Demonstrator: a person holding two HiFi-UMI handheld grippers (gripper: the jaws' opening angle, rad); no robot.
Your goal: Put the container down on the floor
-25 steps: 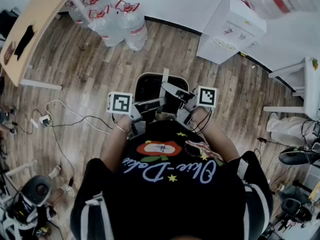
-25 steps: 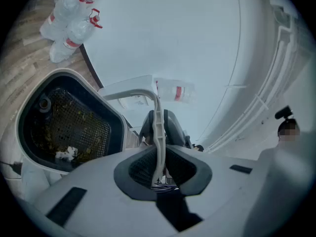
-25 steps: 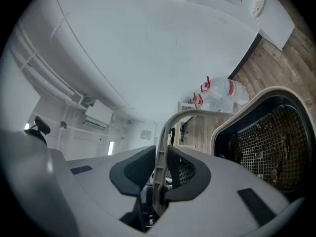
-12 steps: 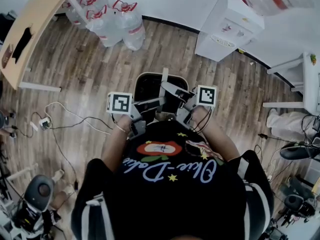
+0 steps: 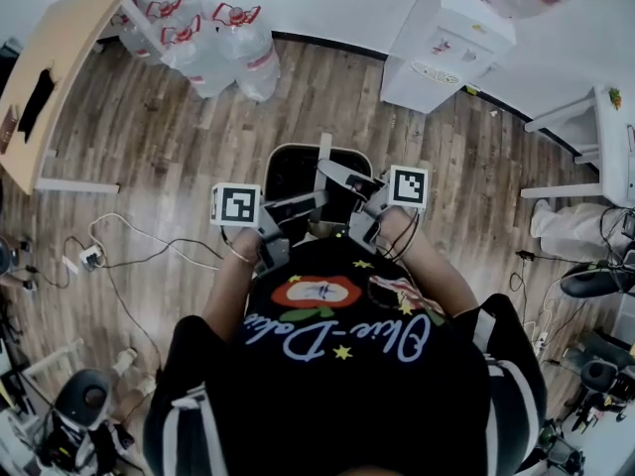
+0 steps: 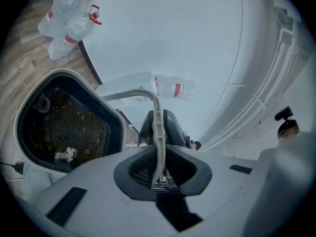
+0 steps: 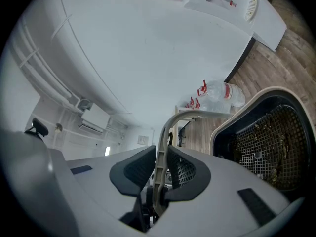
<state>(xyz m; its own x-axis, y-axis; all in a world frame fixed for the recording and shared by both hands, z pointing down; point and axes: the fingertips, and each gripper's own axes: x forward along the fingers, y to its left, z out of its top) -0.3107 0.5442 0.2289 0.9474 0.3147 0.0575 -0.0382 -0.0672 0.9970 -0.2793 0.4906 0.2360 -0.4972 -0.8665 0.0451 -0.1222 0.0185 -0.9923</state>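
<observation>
**Container gripped by both grippers, not yet lowered**

The left gripper [image 6: 159,154] and right gripper [image 7: 160,169] each pinch the thin white plastic carrying handle [image 6: 129,94]. Their jaws are nearly together, with the strip squeezed between the pads. The white-rimmed, dark-lined plastic container [image 6: 29,132], which has a mesh basket inside, sits just ahead of both grippers and between them. It appears clear of the brown wooden plank floor [image 5: 169,157] beneath them. The set-down seems not yet begun. Next, both grippers likely need to sink evenly, keeping the container level, and release only once its base rests.
</observation>
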